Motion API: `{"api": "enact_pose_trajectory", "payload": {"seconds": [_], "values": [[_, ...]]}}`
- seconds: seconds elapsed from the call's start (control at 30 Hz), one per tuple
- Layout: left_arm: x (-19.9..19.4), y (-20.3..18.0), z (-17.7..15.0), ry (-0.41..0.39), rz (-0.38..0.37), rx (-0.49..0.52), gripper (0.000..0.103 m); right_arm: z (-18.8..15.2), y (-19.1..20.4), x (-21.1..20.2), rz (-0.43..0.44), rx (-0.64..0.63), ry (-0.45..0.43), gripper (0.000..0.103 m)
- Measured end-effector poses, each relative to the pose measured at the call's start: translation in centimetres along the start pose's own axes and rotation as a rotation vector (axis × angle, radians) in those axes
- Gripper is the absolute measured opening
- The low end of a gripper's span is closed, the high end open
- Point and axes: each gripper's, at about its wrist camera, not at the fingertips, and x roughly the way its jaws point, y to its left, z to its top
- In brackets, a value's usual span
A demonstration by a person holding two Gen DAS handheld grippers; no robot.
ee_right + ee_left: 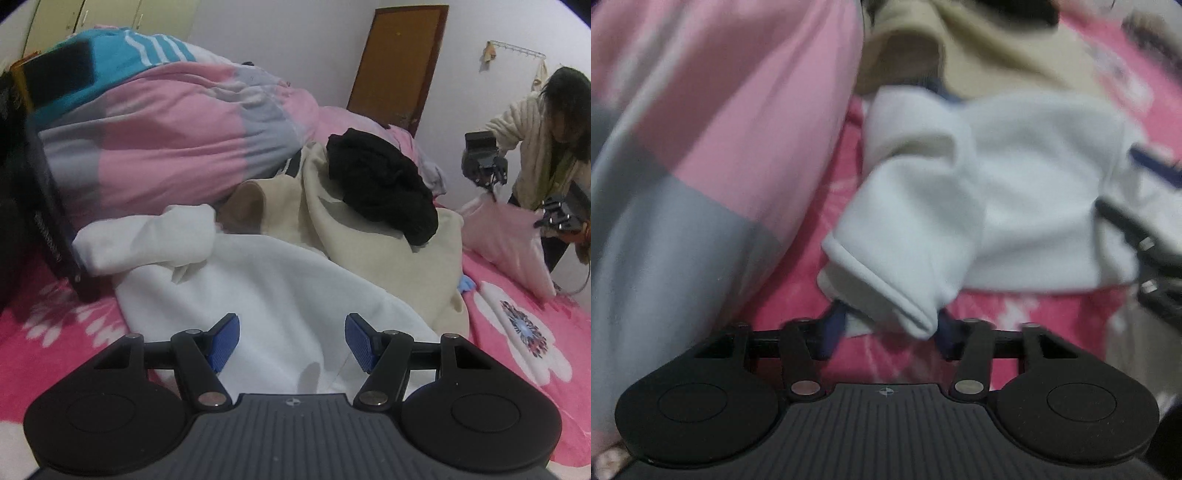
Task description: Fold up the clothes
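Pinching the white garment's cuff point(886, 295), left tool point(890, 328); right tool point(291, 343) gaping.

The left wrist view is smeared by motion throughout. The blue pads of the left tongs point(886, 328) are mostly hidden behind the cuff of the white garment point(960, 206), so whether they press on it cannot be read there. At that view's right edge, beside the white garment, a dark device point(1152, 258) is cut off. In the right wrist view, the white garment point(258, 280) has its near hem hidden behind the right tongs point(291, 341). Left of it a black object point(48, 206) is cropped by the frame. The beige garment point(369, 236) lies partly under a black one point(384, 184).
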Motion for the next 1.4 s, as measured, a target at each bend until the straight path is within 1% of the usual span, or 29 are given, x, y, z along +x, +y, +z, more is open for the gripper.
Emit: {"api": "enact_pose_trajectory", "payload": {"seconds": [0.1,0.13,0.17,0.27,0.33,0.43,0.47,0.57,0.63,0.67,0.73,0.8,0.83,0.9,0.93,0.97,1.0,1.03,1.07,1.13,1.2,1.27,1.33,1.4], "values": [[-3.4,1.4,0.0,-0.134,-0.158,-0.062,0.012,0.1,-0.5,0.6,-0.005,0.029,0.003,0.066],[-4.5,2.1,0.0,-0.159,-0.227,-0.095,0.011,0.1,-0.6,0.8,-0.009,0.035,0.006,0.066],[-5.3,2.9,0.0,-0.168,-0.315,-0.156,0.011,0.1,-0.7,1.2,-0.016,0.038,0.009,0.066],[-6.9,5.3,-0.5,-0.198,-0.606,-0.397,0.011,0.1,-0.9,2.0,-0.024,0.048,0.012,0.066],[-7.6,7.3,-1.5,-0.221,-0.794,-0.597,0.011,0.4,-0.8,2.2,-0.008,0.059,0.002,0.066],[-7.5,9.4,-4.6,-0.262,-1.016,-0.945,0.011,0.9,-0.3,1.9,0.042,0.056,-0.034,0.066],[-7.1,9.7,-5.7,-0.278,-1.062,-1.037,0.011,1.0,0.0,1.9,0.058,0.048,-0.043,0.066],[-9.2,10.7,-8.6,-0.363,-1.101,-1.2,0.011,1.3,1.2,2.0,0.1,-0.009,-0.049,0.066],[-10.6,11.3,-11.2,-0.442,-1.155,-1.315,0.012,1.2,1.9,2.1,0.123,-0.046,-0.05,0.066],[-11.3,11.4,-12.7,-0.481,-1.17,-1.366,0.011,1.1,2.1,2.1,0.132,-0.049,-0.05,0.066],[-12.5,11.9,-16.5,-0.55,-1.125,-1.5,0.011,0.9,2.0,2.5,0.151,-0.027,-0.035,0.066],[-13.1,12.2,-20.0,-0.597,-1.048,-1.647,0.012,0.4,1.8,3.2,0.155,-0.009,0.009,0.066],[-13.2,12.4,-21.3,-0.613,-1.029,-1.69,0.012,0.1,1.8,3.5,0.158,-0.007,0.027,0.066],[-13.3,12.6,-22.7,-0.628,-1.037,-1.736,0.012,-0.4,1.7,4.0,0.165,-0.007,0.05,0.066],[-13.6,12.6,-22.7,-0.633,-1.031,-1.726,0.014,-0.6,1.7,4.1,0.167,-0.005,0.053,0.066],[-14.1,12.6,-22.5,-0.64,-1.016,-1.706,0.018,-0.6,1.8,4.1,0.167,-0.011,0.054,0.066],[-14.6,12.6,-22.2,-0.646,-1.002,-1.685,0.024,-0.5,2.0,4.1,0.163,-0.022,0.051,0.066],[-15.1,12.7,-22.0,-0.651,-0.989,-1.663,0.034,-0.4,2.1,4.0,0.16,-0.029,0.05,0.066],[-15.7,12.7,-21.5,-0.642,-0.962,-1.621,0.036,-0.3,2.3,3.8,0.157,-0.036,0.049,0.066],[-16.9,12.8,-20.4,-0.605,-0.89,-1.515,0.036,0.1,2.5,3.5,0.179,-0.034,0.042,0.066],[-17.7,13.0,-19.4,-0.564,-0.855,-1.43,0.036,0.7,3.0,3.0,0.214,-0.042,0.031,0.066],[-18.0,13.0,-18.6,-0.535,-0.849,-1.396,0.036,1.3,4.0,2.3,0.265,-0.069,0.016,0.066],[-17.8,13.0,-18.2,-0.523,-0.86,-1.383,0.036,1.8,5.0,1.6,0.319,-0.105,-0.002,0.066],[-17.7,13.0,-17.8,-0.515,-0.848,-1.372,0.036,2.4,6.2,1.2,0.37,-0.138,-0.016,0.066]]}}
